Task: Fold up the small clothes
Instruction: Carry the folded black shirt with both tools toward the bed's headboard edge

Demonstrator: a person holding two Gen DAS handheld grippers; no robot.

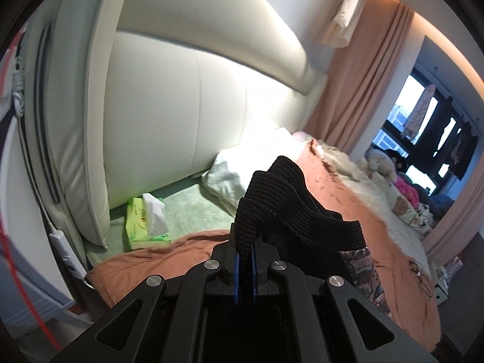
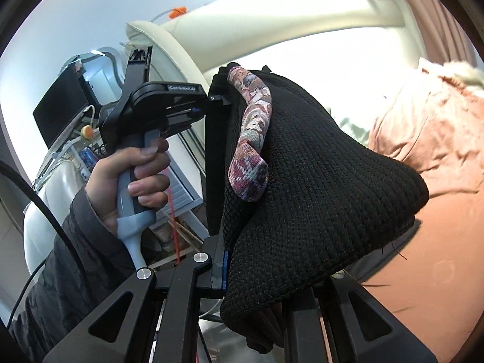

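Left wrist view: rides on left hand-held gripper (image 1: 244, 252), faces along bed (image 1: 357, 199) toward far headboard (image 1: 181, 99), tilted down. Right wrist view: rides on right hand-held gripper (image 2: 225, 260), looks left, very near black knit garment (image 2: 317, 181). Both share garment, headboard, bed.

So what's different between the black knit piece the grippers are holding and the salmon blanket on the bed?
The black knit garment is dark and coarsely ribbed; the salmon blanket is pale and smooth-woven. The garment hangs lifted, pinched by the left gripper and the right gripper; the blanket lies spread over the bed. The garment carries a patterned band; the blanket looks plain. Both are soft, rumpled fabric.
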